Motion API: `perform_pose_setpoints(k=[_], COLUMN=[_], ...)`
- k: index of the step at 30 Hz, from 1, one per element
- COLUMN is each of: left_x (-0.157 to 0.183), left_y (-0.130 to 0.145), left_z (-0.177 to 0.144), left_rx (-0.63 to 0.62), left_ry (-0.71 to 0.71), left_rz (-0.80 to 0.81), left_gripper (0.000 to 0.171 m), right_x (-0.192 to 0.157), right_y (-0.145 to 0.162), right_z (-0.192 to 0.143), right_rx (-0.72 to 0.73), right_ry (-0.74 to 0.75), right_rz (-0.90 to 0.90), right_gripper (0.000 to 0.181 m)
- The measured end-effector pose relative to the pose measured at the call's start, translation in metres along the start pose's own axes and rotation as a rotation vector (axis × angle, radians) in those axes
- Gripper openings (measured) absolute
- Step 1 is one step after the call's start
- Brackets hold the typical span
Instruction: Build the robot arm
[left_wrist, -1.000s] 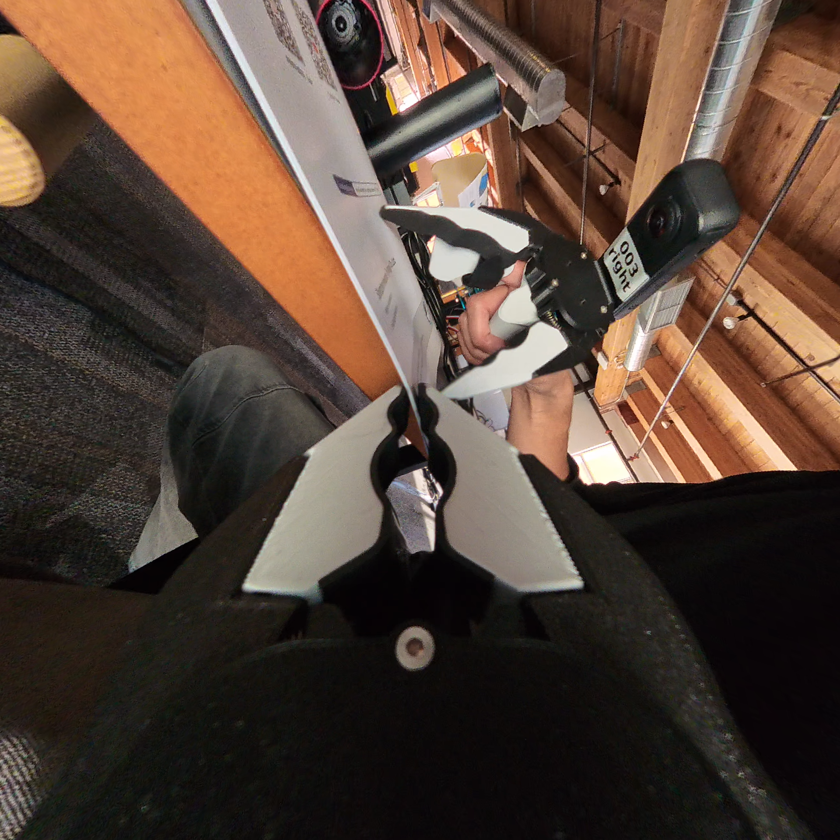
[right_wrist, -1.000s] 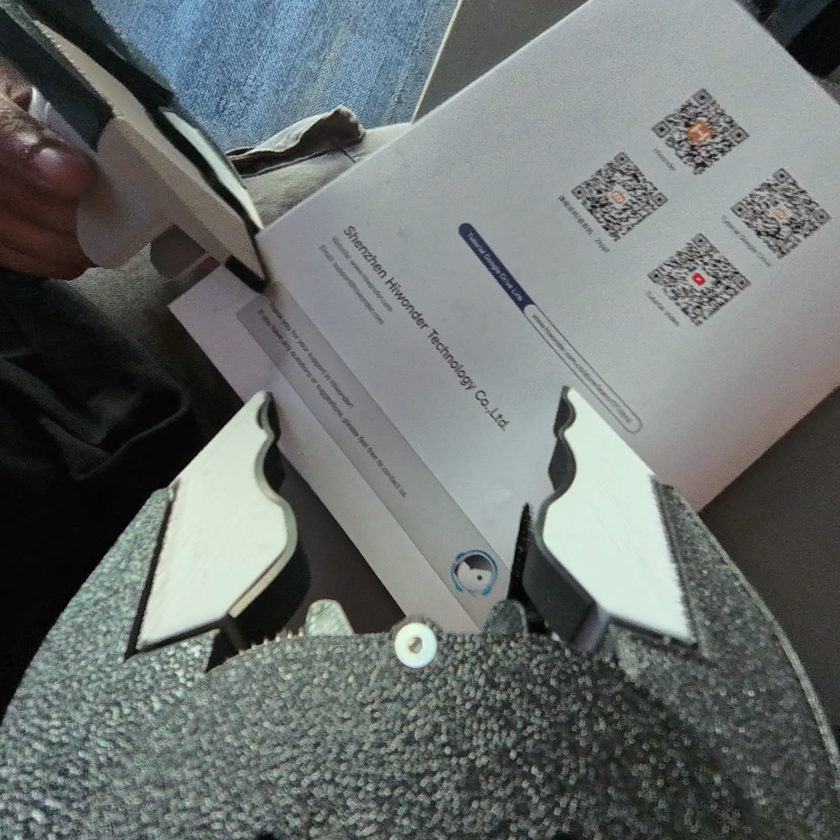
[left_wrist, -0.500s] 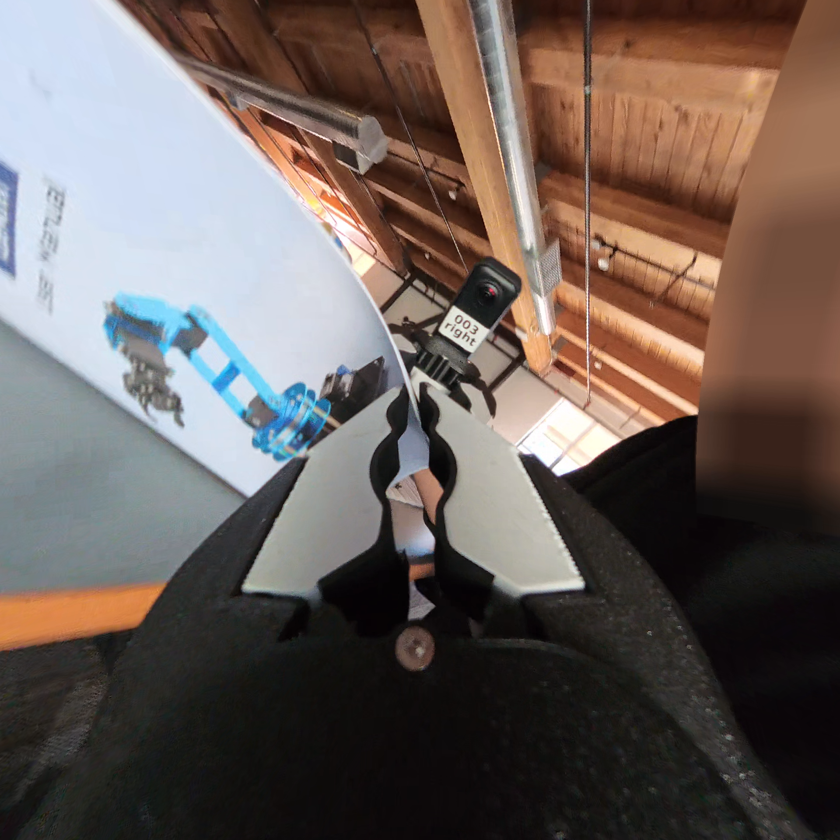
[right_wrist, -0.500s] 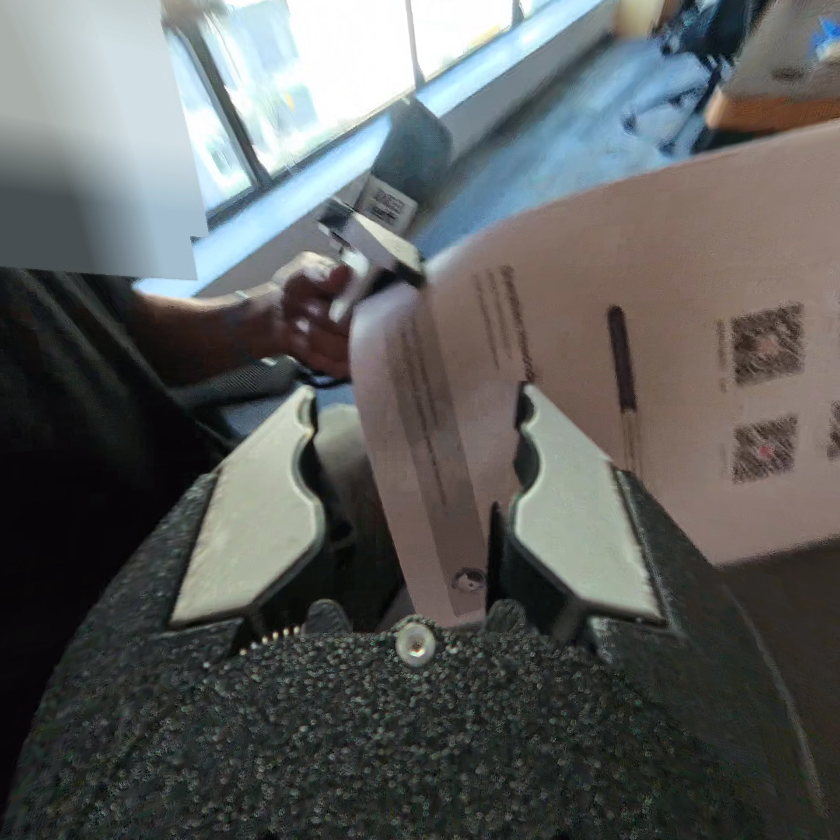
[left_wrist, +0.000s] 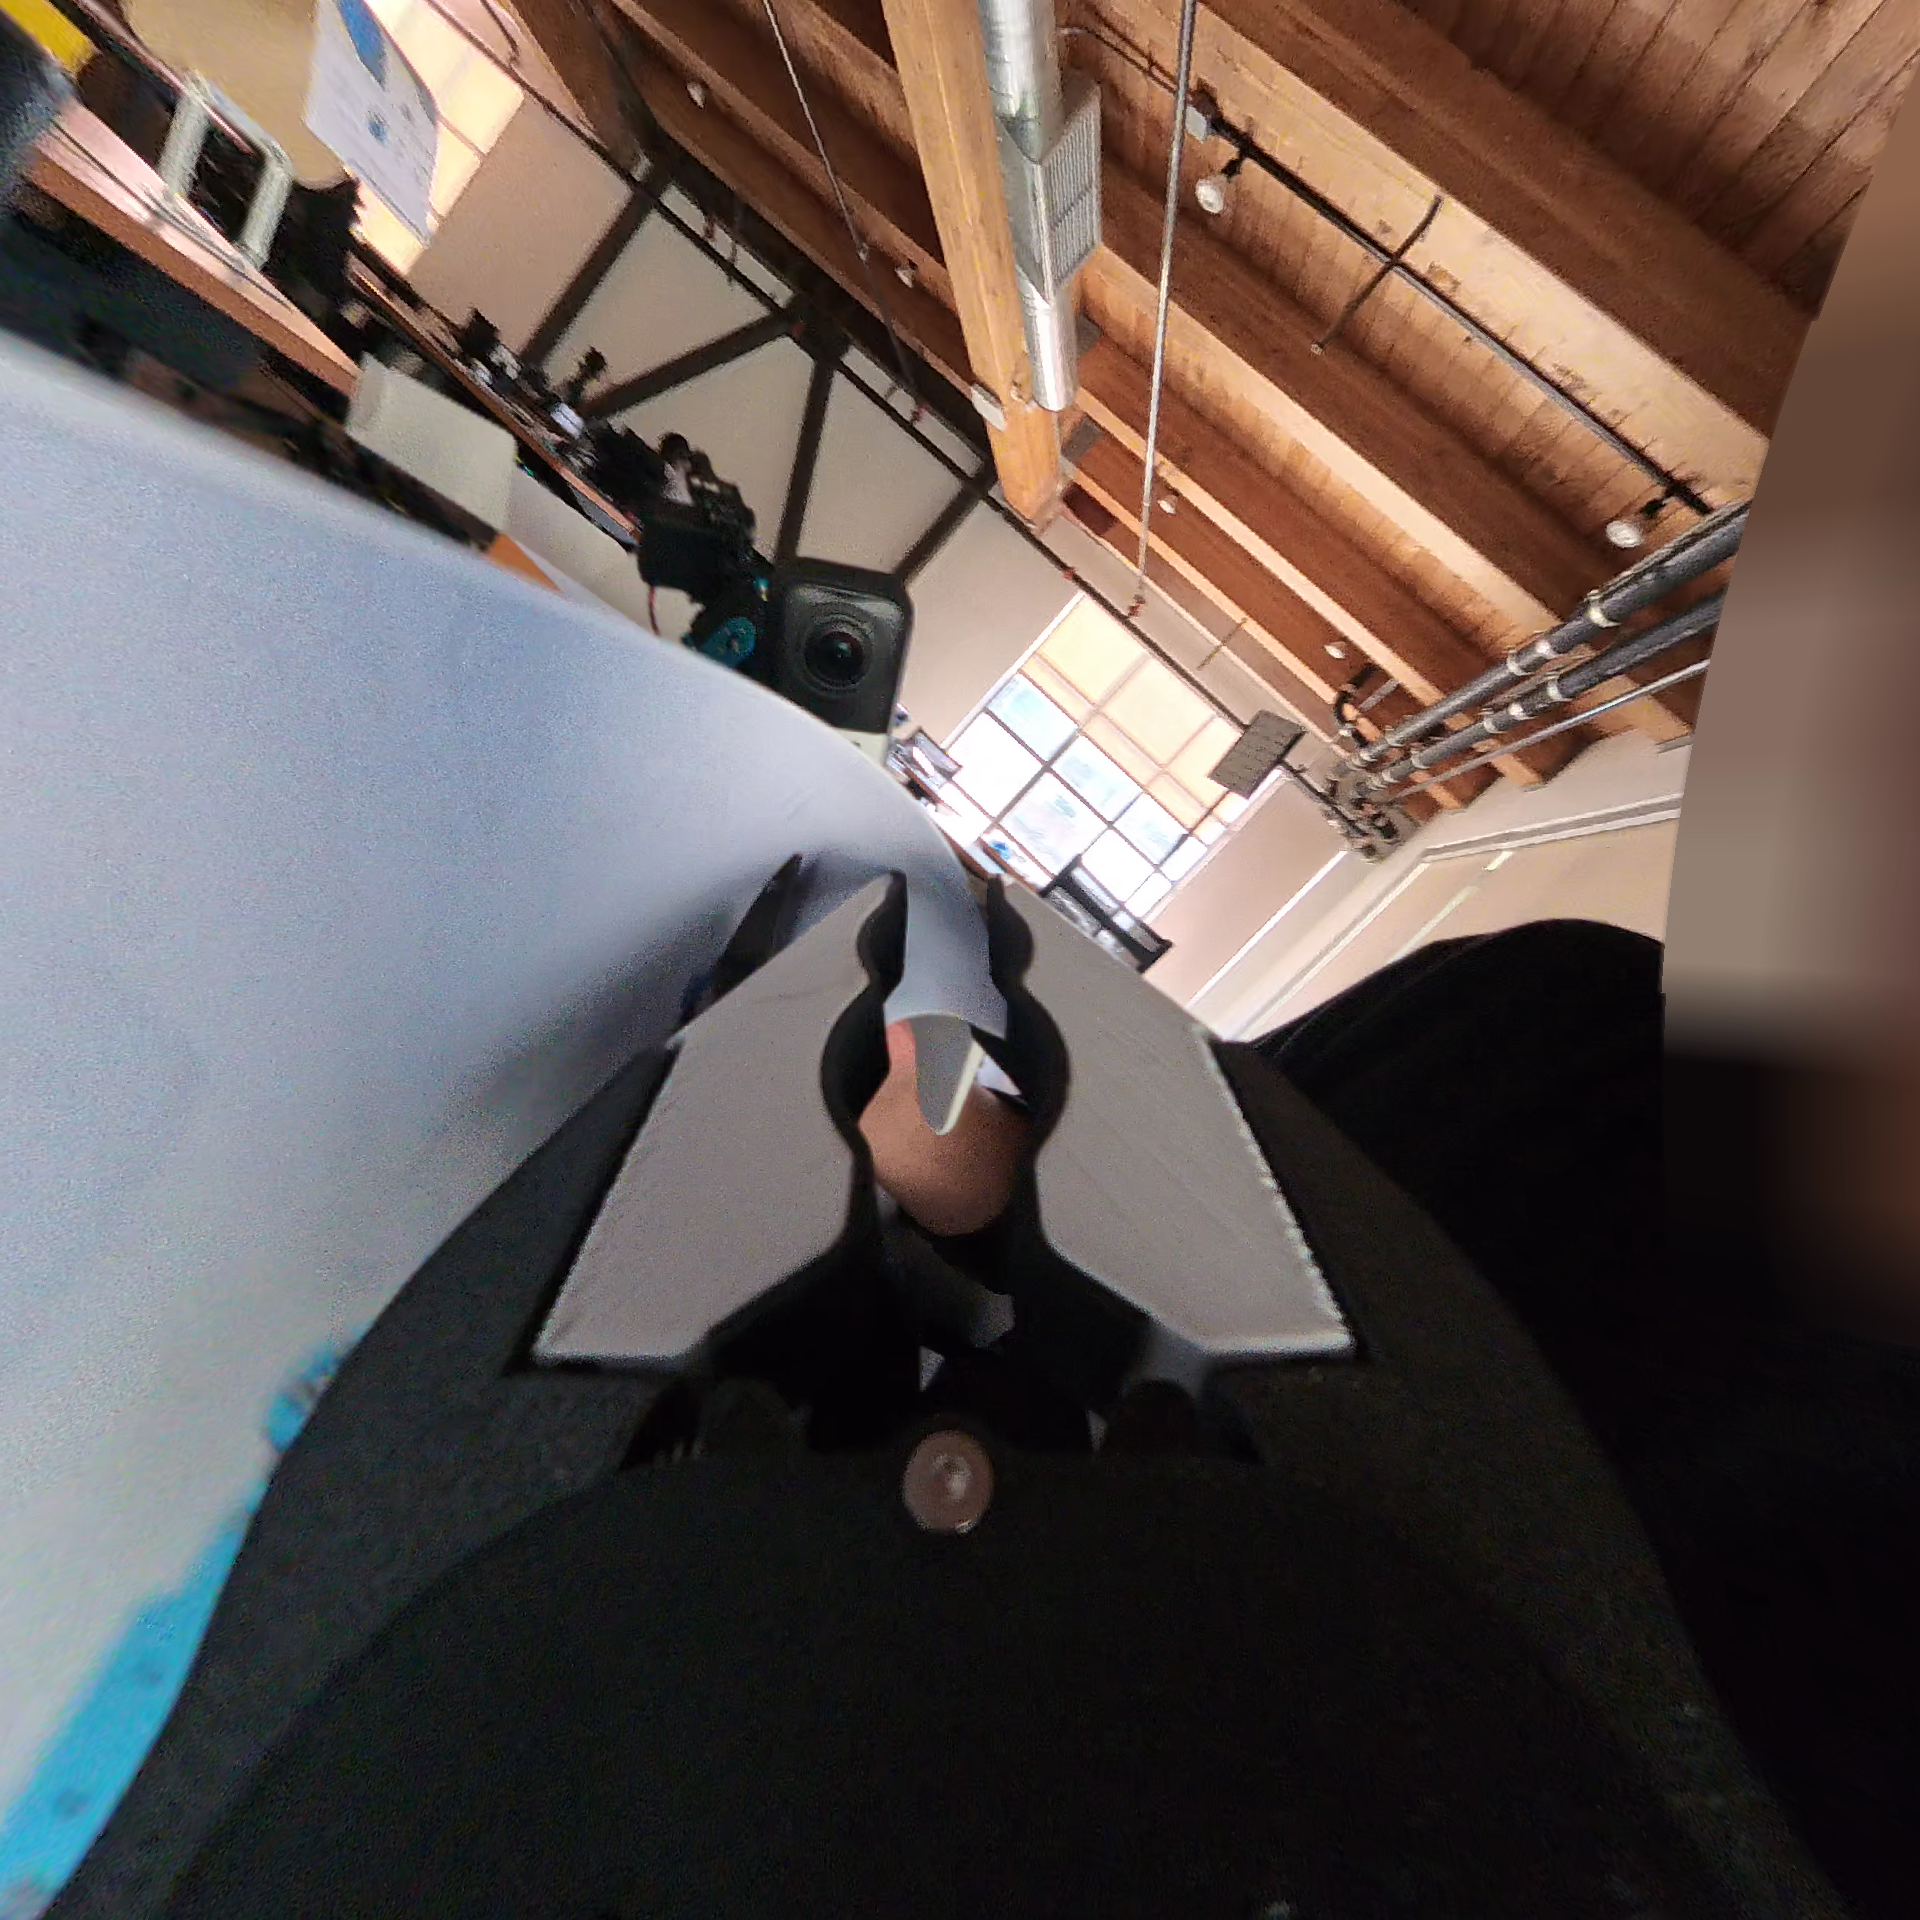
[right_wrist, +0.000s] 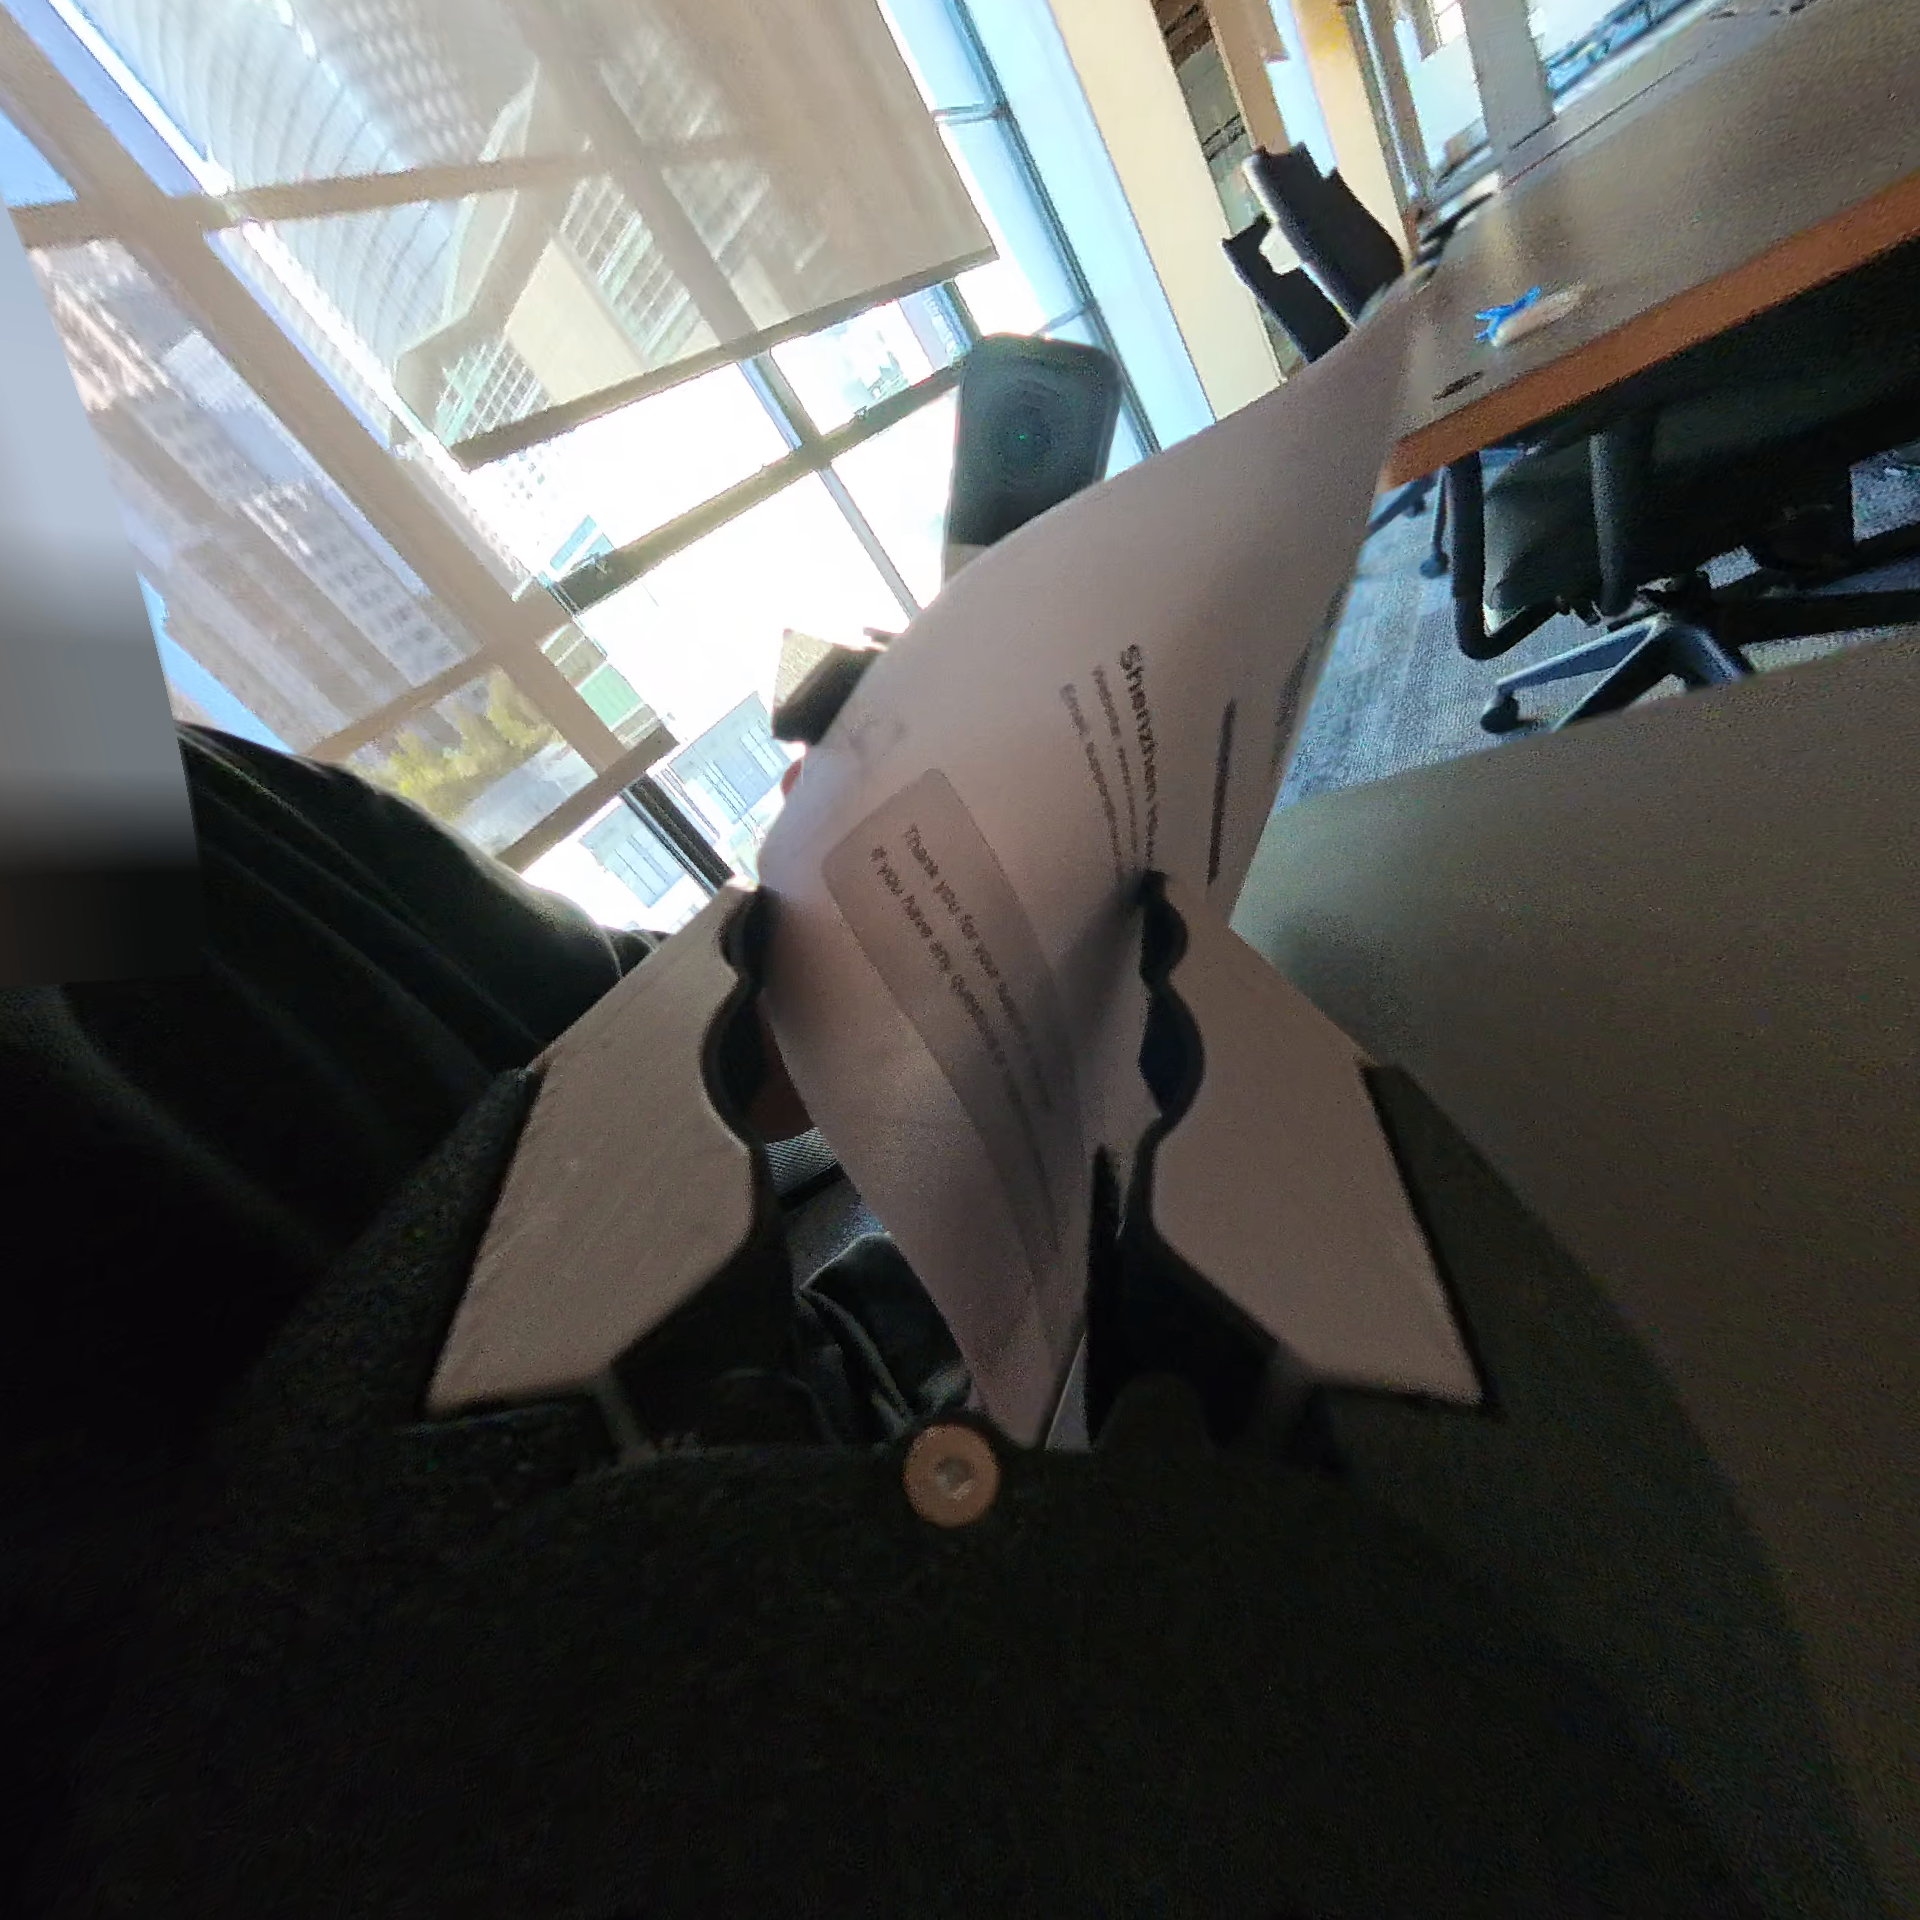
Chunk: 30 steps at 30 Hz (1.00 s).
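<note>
A white printed sheet is held up in the air and curves across the left wrist view. Its corner lies between the jaws of my left gripper, which stand a narrow gap apart. A person's fingertip shows behind that corner. In the right wrist view the sheet runs down between the jaws of my right gripper. Those jaws are well apart, and the sheet leans on the right finger. The right gripper's camera peeks over the sheet. The left gripper's camera shows behind it.
A grey table top lies to the right. An orange-edged desk and black office chairs stand beyond it. Large windows are at the back. Wooden ceiling beams show overhead. The person's black clothing is close by. My hands' fingertips stand some 4 cm from each other.
Both grippers swung up from the table with the sheet. The right jaws have narrowed around it. The left jaws, tight on the corner before, now show a small gap.
</note>
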<state>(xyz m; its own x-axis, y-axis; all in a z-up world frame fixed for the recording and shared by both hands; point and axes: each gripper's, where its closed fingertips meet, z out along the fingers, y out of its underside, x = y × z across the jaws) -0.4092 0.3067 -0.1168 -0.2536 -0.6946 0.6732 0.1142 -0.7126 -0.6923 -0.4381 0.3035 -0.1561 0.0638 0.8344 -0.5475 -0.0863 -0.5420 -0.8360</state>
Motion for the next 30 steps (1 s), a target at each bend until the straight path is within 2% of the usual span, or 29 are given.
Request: perform_pose_setpoints(k=[5, 9, 11, 14, 17, 22, 24, 25, 27, 30], left_x=[-0.011, -0.013, -0.009, 0.001, 0.008, 0.007, 0.002, -0.001, -0.008, -0.01], left_y=[0.012, 0.017, 0.017, 0.005, -0.004, 0.005, 0.012, 0.016, 0.028, 0.039], left_z=[0.005, -0.001, -0.002, 0.004, 0.017, 0.03, 0.031, 0.031, 0.033, 0.038], left_rx=[-0.001, 0.002, 0.016, 0.025, -0.075, -0.337, -0.423, -0.458, -0.521, -0.518], left_ry=[-0.009, -0.043, -0.038, -0.031, -0.062, -0.06, -0.072, -0.074, -0.076, -0.045], left_rz=[-0.012, 0.04, 0.082, 0.179, 0.33, 0.517, 0.584, 0.595, 0.611, 0.569], left_gripper=[0.007, 0.007, 0.006, 0.004, 0.003, 0.002, 0.003, 0.003, 0.002, 0.002], right_x=[0.003, 0.002, -0.002, -0.011, -0.016, -0.011, -0.005, 0.004, 0.011, 0.006], right_y=[0.009, 0.015, 0.014, -0.005, -0.021, -0.025, -0.025, -0.022, -0.01, 0.0], right_z=[-0.022, -0.023, -0.022, -0.023, -0.025, -0.031, -0.044, -0.05, -0.058, -0.065], right_rx=[0.052, 0.043, 0.052, 0.153, 0.23, 0.246, 0.245, 0.221, 0.125, 0.04], right_ry=[-0.004, -0.033, -0.065, -0.144, -0.17, -0.058, -0.003, 0.069, 0.165, 0.17], right_rz=[0.079, 0.119, 0.142, 0.185, 0.16, 0.074, 0.067, 0.046, -0.042, -0.058], right_gripper=[0.059, 0.051, 0.053, 0.06, 0.066, 0.073, 0.07, 0.067, 0.055, 0.045])
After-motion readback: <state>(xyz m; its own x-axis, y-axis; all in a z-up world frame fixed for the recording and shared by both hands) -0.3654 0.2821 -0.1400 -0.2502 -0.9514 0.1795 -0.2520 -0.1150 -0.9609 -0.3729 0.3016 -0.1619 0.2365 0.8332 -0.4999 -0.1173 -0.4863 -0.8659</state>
